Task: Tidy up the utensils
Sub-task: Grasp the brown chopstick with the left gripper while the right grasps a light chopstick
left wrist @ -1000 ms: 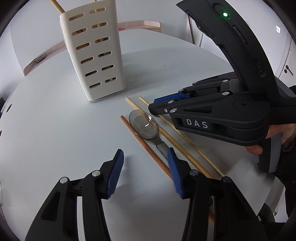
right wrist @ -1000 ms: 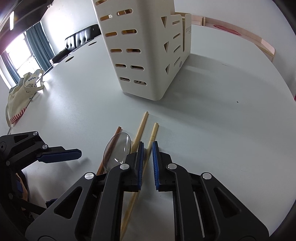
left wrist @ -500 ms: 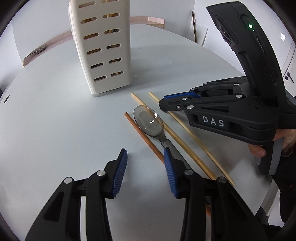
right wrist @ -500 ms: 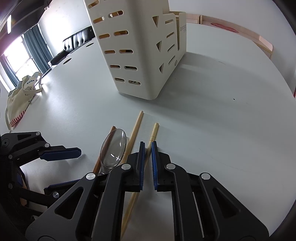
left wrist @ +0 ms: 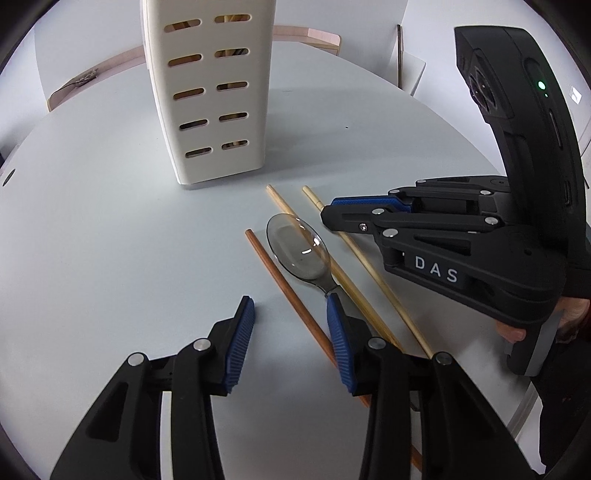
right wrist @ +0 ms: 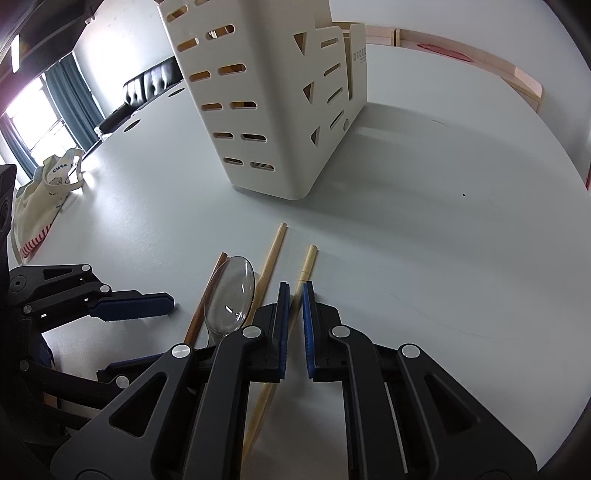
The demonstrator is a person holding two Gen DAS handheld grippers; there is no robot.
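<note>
A white slotted utensil holder (left wrist: 210, 92) (right wrist: 273, 110) stands upright on the pale table. In front of it lie a clear-bowled spoon (left wrist: 299, 251) (right wrist: 232, 295), a brown chopstick (left wrist: 280, 280) (right wrist: 207, 295) and two pale chopsticks. My left gripper (left wrist: 290, 299) is open and low over the table. The brown chopstick runs between its jaws without touching the pads, and the spoon's handle slips under its right finger. My right gripper (right wrist: 295, 286) (left wrist: 327, 216) is shut on the outer pale chopstick (right wrist: 308, 262) (left wrist: 373, 273) near its end. The other pale chopstick (left wrist: 347, 284) (right wrist: 271, 254) lies beside the spoon.
A hand (left wrist: 517, 328) holds the right gripper's grip at the right. The table's rounded edge (left wrist: 461, 133) curves behind it. A wooden rail (left wrist: 306, 35) runs past the far edge. A cloth tote bag (right wrist: 44, 199) and a black sofa (right wrist: 147, 85) sit far left.
My left gripper has shifted right toward the utensils and its jaws have narrowed; the brown chopstick now lies between them. The right gripper has stayed put.
</note>
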